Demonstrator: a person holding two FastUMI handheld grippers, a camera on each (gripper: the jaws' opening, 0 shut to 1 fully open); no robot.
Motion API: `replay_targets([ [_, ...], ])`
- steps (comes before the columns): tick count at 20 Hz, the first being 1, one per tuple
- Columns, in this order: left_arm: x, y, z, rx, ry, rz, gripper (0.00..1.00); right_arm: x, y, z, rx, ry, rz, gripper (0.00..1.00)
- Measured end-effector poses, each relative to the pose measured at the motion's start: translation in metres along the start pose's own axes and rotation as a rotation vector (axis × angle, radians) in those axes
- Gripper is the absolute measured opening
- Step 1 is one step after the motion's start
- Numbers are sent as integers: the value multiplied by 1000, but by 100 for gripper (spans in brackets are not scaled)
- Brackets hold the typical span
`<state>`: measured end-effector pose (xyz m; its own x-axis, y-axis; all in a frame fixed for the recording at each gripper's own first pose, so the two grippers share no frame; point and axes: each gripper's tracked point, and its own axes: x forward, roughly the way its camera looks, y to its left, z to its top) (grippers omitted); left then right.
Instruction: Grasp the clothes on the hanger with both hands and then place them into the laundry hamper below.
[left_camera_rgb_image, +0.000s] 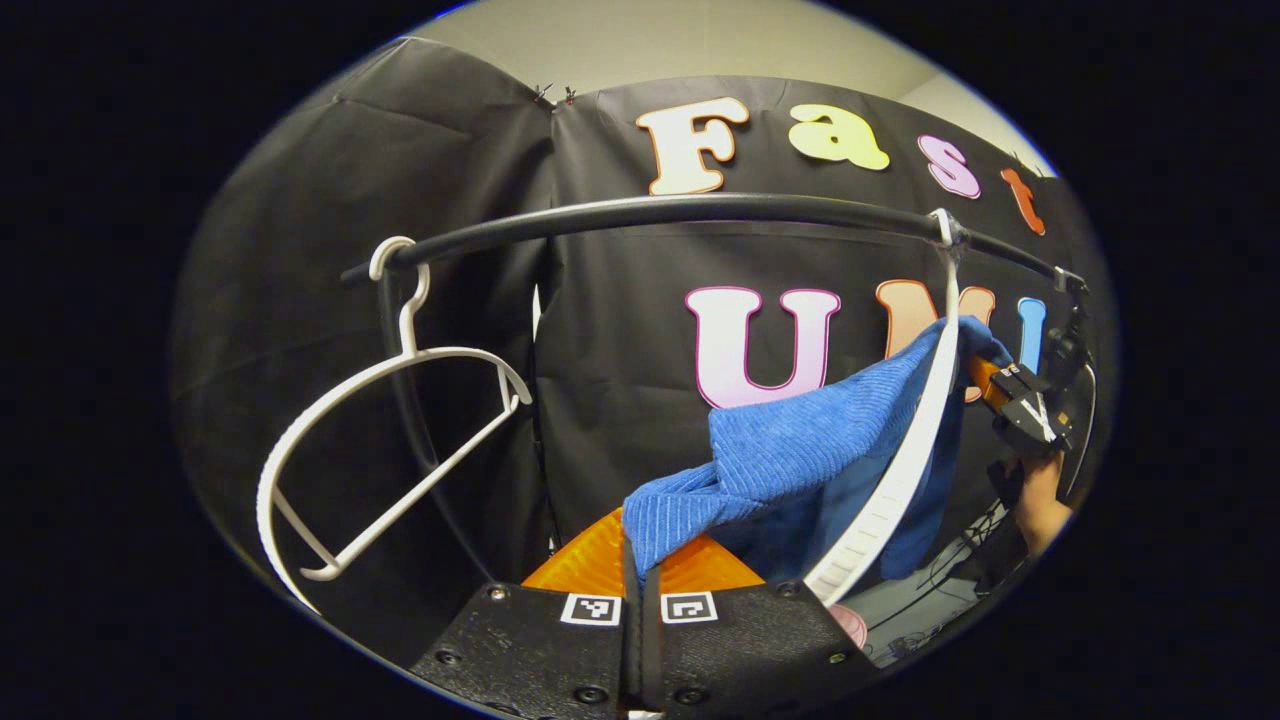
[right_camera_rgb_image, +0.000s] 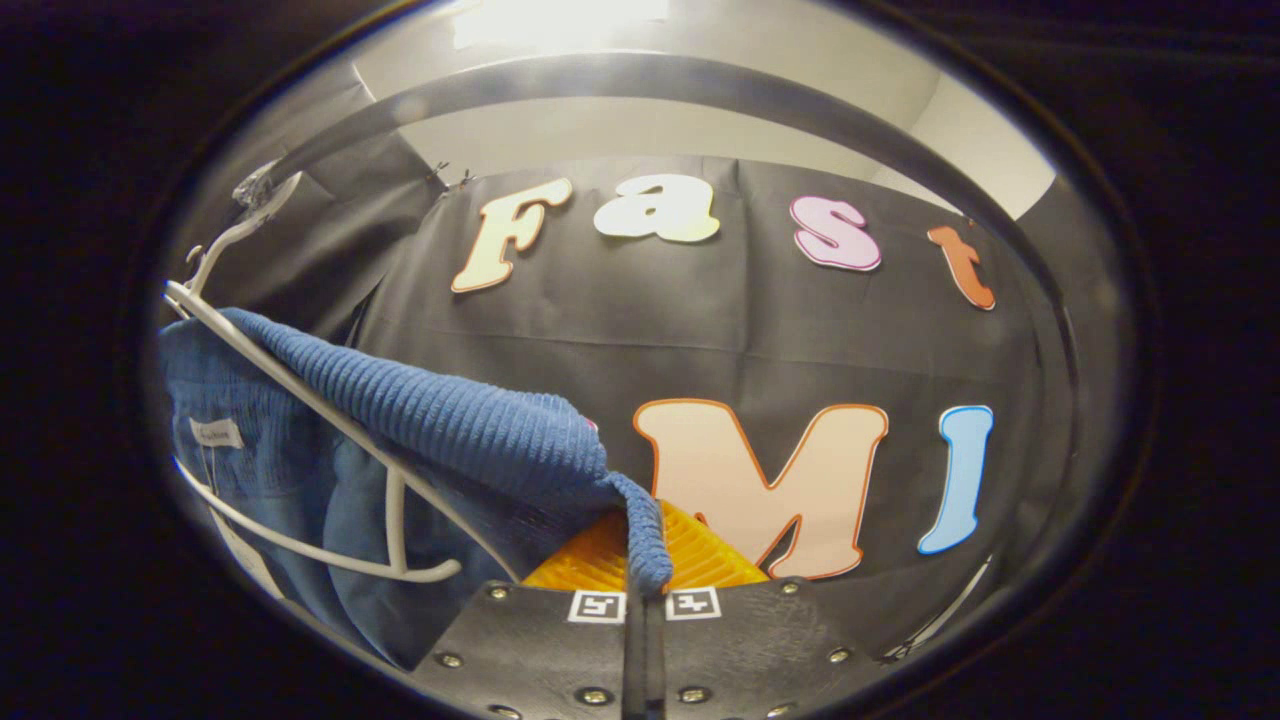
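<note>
A blue ribbed garment (left_camera_rgb_image: 800, 440) hangs on a white hanger (left_camera_rgb_image: 905, 470) hooked over a black rail (left_camera_rgb_image: 700, 208). My left gripper (left_camera_rgb_image: 640, 570) is shut on one pulled-out edge of the garment, low in the left gripper view. Far right in that view, the right gripper (left_camera_rgb_image: 1025, 405) and the hand holding it sit at the garment's other side. In the right gripper view, my right gripper (right_camera_rgb_image: 645, 565) is shut on a corner of the blue garment (right_camera_rgb_image: 450, 420), which stretches left over the white hanger (right_camera_rgb_image: 330, 420). The hamper is hidden.
An empty white hanger (left_camera_rgb_image: 390, 440) hangs at the rail's left end in the left gripper view. The black rail (right_camera_rgb_image: 700, 85) arcs overhead in the right gripper view. A rack upright (left_camera_rgb_image: 400, 400) stands behind the empty hanger.
</note>
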<state>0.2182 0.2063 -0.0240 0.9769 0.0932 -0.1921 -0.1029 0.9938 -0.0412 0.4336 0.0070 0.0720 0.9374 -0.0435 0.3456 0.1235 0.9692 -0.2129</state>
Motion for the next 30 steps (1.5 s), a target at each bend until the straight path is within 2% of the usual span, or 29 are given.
replay_targets([
  [3, 20, -9, 0, 31, -13, -16, 0, 8, -3, -7, 55, 34, -15, 0],
  [6, 21, -13, -5, 22, -31, -44, 1, 10, -8, -20, 27, 53, -30, 0],
  [9, 36, -21, -19, 14, -21, -59, 0, 3, -3, -49, 0, 109, -9, 0],
  [13, 37, -20, -40, -96, 4, -89, 0, -7, 11, -75, -1, 165, 41, 1],
  [18, 46, -18, -46, -118, 4, -102, 0, 7, 25, -112, -8, 277, 88, 1],
  [21, 45, -18, -52, -76, -7, -97, 0, -12, 28, -140, -4, 324, 88, 0],
  [24, 45, -14, -79, -91, 48, -84, 0, -39, 29, -172, -10, 408, 102, 1],
  [30, 30, -14, -120, -115, 116, -47, 0, -92, 24, -197, -14, 496, 127, 1],
])
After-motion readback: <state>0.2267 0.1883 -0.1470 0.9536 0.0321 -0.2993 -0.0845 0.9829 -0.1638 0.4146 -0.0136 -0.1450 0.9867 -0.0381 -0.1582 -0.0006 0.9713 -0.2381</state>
